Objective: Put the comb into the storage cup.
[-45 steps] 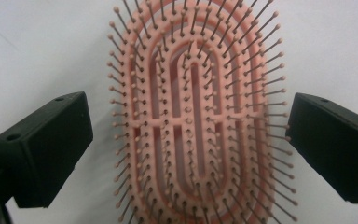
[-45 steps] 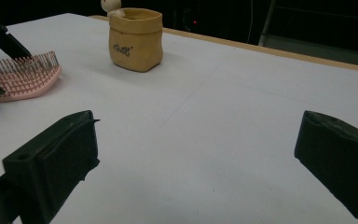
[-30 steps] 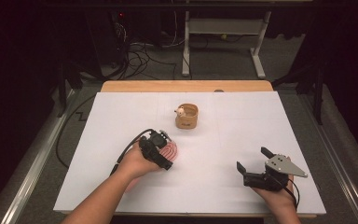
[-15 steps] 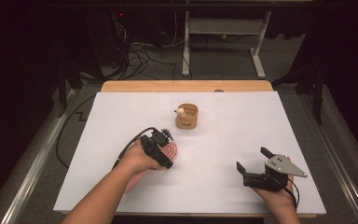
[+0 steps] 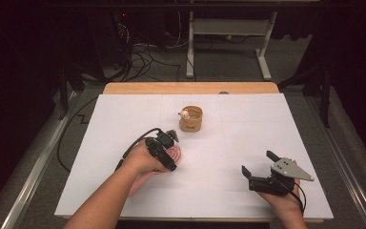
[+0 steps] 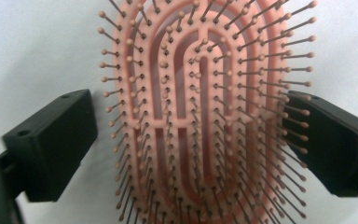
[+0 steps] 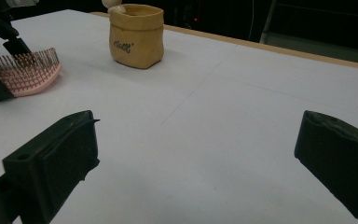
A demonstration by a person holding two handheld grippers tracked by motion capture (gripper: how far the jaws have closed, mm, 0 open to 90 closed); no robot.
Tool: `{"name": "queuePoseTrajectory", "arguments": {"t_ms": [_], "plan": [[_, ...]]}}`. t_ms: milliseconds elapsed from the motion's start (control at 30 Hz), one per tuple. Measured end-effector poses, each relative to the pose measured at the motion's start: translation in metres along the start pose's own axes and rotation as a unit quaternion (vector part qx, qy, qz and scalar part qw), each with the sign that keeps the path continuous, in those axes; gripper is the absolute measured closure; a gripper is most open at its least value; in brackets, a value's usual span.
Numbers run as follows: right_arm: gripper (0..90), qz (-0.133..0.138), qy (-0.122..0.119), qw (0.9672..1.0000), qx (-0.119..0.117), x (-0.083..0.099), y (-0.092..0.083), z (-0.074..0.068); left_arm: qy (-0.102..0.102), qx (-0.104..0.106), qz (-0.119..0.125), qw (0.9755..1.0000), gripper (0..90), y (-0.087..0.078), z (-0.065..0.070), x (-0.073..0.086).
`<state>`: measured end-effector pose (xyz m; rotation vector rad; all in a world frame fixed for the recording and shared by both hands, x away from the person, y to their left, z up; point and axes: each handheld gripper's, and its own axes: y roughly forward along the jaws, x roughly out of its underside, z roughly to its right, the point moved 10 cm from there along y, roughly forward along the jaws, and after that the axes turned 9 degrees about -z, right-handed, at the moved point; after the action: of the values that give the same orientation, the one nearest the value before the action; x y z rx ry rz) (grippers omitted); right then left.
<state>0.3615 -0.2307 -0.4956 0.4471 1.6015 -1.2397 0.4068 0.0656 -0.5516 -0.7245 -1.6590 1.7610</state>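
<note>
Left tool [image 6: 186, 140] astride pink hairbrush [image 6: 205, 116] on white bench [image 5: 248, 143], jaws wide, just closing, not gripping, right tool [image 5: 262, 169] wide open, empty, tan pouch [image 5: 191, 119] beyond.

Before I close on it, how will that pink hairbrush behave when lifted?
The pink hairbrush looks like rigid, slotted plastic, so probably stiff and light. Its thin bristles will likely bend under the left gripper fingers, so the grip may feel springy. Lying flat, bristles up, it shouldn't roll.
</note>
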Motion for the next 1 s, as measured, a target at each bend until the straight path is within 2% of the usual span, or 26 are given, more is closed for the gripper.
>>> {"name": "queuePoseTrajectory", "arguments": {"t_ms": [167, 300, 533, 833, 1000], "plan": [[0.4, 0.0, 0.0, 1.0, 0.001, 0.0002, -0.0001, 0.0006, 0.004, -0.004, -0.022, 0.9997, 15.5, -0.0034, 0.0034, 0.0008], [0.4, 0.0, 0.0, 1.0, 0.002, -0.0001, -0.0003, -0.0001, 0.003, 0.001, -0.029, 0.9996, 17.4, -0.0042, 0.0034, 0.0014], [0.3, -0.001, 0.0, 1.0, 0.001, 0.0006, 0.0003, 0.0003, 0.005, 0.0, -0.052, 0.9986, 18.6, -0.0052, 0.0045, 0.0046], [0.4, -0.003, -0.002, 1.0, 0.0, 0.0011, 0.0011, -0.001, 0.006, 0.001, -0.067, 0.9978, 17.3, -0.0036, 0.0044, 0.0027], [0.4, -0.004, -0.003, 1.0, 0.0, 0.0014, 0.002, -0.0018, 0.006, -0.001, -0.085, 0.9964, 16.7, -0.0034, 0.0044, 0.0013]]}}
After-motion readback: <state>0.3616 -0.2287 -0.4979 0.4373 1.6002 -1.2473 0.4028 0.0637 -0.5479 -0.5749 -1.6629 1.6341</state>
